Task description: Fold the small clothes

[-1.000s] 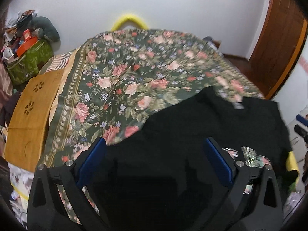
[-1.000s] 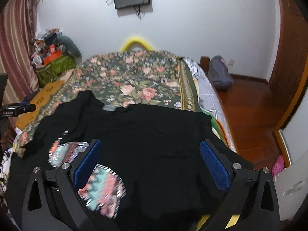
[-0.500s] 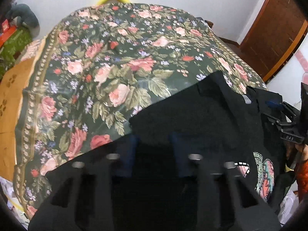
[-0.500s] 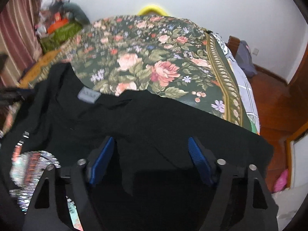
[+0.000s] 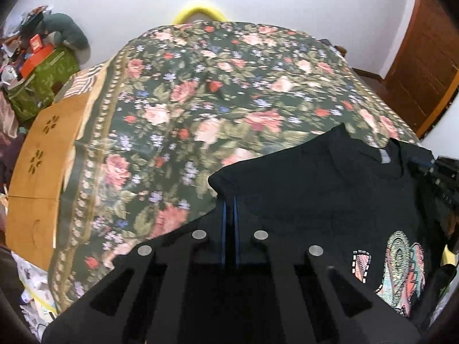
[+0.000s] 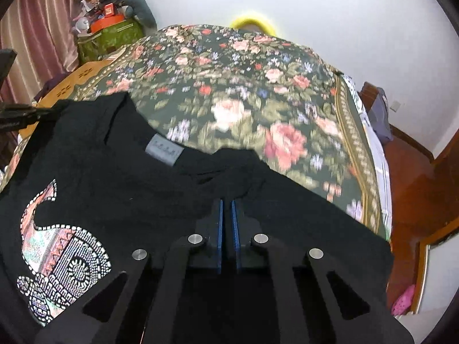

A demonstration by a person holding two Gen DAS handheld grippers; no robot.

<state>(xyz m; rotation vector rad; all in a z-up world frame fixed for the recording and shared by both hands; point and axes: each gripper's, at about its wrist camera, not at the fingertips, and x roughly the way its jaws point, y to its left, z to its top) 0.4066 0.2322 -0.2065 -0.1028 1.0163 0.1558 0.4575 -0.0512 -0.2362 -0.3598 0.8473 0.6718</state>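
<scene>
A black T-shirt (image 5: 330, 189) with a bright beaded print (image 5: 401, 272) lies flat on the flowered bedspread, its grey neck label (image 6: 164, 152) facing up. My left gripper (image 5: 229, 200) is shut, its blue pads pinching the left sleeve's outer edge. In the right wrist view, my right gripper (image 6: 226, 204) is shut on the shirt (image 6: 114, 177) at the right shoulder, just right of the collar. Each gripper also shows at the edge of the other's view: right gripper (image 5: 439, 172), left gripper (image 6: 25, 114).
The flowered bedspread (image 5: 215, 100) reaches back to a white wall. A wooden board (image 5: 37, 172) and a green box (image 5: 43, 83) piled with clutter stand on the left. A yellow hoop (image 5: 198, 13) is behind the bed. Wooden floor (image 6: 413, 177) and a brown door (image 5: 421, 66) lie to the right.
Both grippers went from wide open to shut on the shirt. They also slid forward over the shirt towards its sleeve and shoulder.
</scene>
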